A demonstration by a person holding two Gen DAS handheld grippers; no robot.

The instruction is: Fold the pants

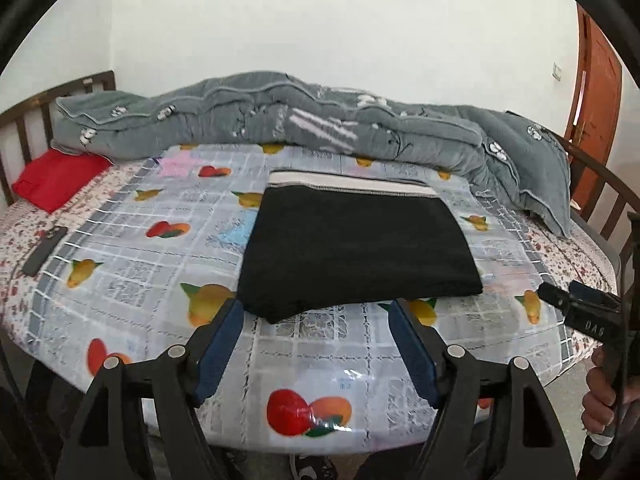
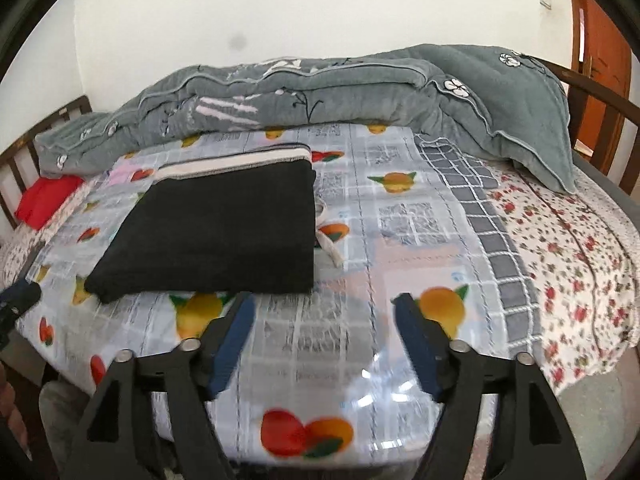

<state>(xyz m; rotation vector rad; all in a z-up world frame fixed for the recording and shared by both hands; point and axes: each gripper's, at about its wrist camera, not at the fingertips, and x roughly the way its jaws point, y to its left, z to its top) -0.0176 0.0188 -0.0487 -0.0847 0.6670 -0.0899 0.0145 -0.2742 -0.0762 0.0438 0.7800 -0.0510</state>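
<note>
Both hand-held grippers, left (image 1: 316,312) and right (image 2: 326,306), are seen wide open and empty, with the folded pants (image 1: 356,252) lying just ahead on the bed (image 1: 320,360); edges are best squared gently, if at all.

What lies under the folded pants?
The pants rest on a fruit-print plastic sheet over the bed. A white drawstring pokes out at their right edge. The sheet beneath them is covered.

"DAS" on right gripper (image 1: 576,308)
</note>
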